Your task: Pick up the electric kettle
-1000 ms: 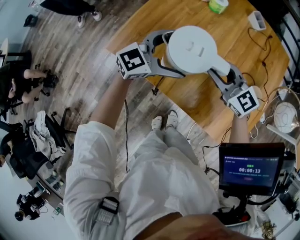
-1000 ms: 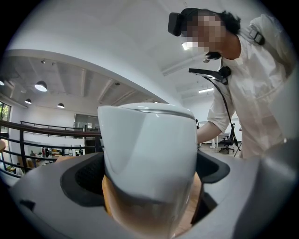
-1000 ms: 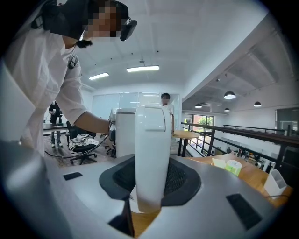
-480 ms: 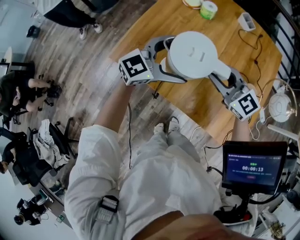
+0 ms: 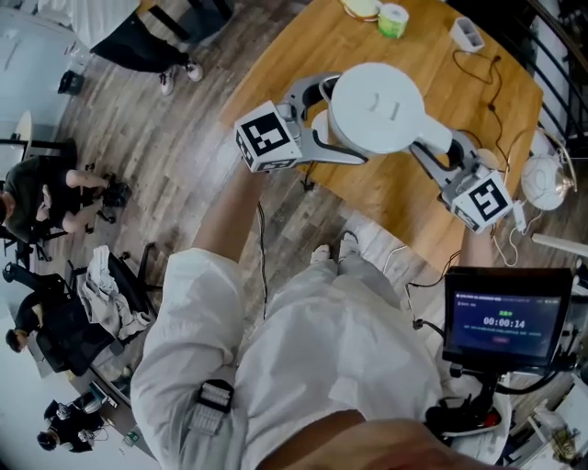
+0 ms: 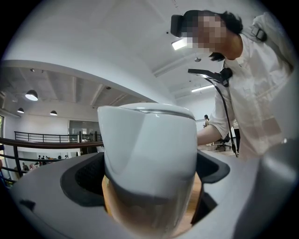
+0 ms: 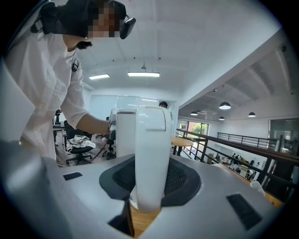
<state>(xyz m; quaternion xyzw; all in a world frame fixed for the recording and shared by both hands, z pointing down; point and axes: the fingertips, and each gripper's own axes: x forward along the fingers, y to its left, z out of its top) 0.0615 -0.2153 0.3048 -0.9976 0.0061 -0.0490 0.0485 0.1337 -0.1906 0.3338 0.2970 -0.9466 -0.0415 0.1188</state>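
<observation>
— Over the near edge of the round wooden table (image 5: 404,197), at about 1 o'clock in the head view, is the white electric kettle (image 5: 377,106) with its round flat lid, held from both sides. What has changed in the last second?

— Mostly its place against the table top. The small green tape roll (image 5: 393,18) stood at the kettle's 1 o'clock a second ago. Now it is close to 12 o'clock, and the lid looks a touch larger from above. I read that as the kettle coming up and toward the person, with both grippers travelling with it.

— And the grips?

— Same as before. The left gripper (image 5: 323,121), at the kettle's 9 o'clock, has its jaws clamped round the body (image 6: 149,154), dark pads pressed on either side. The right gripper (image 5: 443,154), at 4 o'clock, is closed on the white upright handle (image 7: 150,158), and its jaws haven't shifted on it.

— Is it clear of the table?

— Probably. Both gripper views show wood below the kettle rather than against it, though neither shows the underside outright.

— So for the task?

— The pick-up looks largely done: the kettle is held, level and off the wood. What's left is to keep it steady in both grips. The small white box (image 5: 467,34) at its 1 o'clock lies well apart, so nothing close by should catch it.
</observation>
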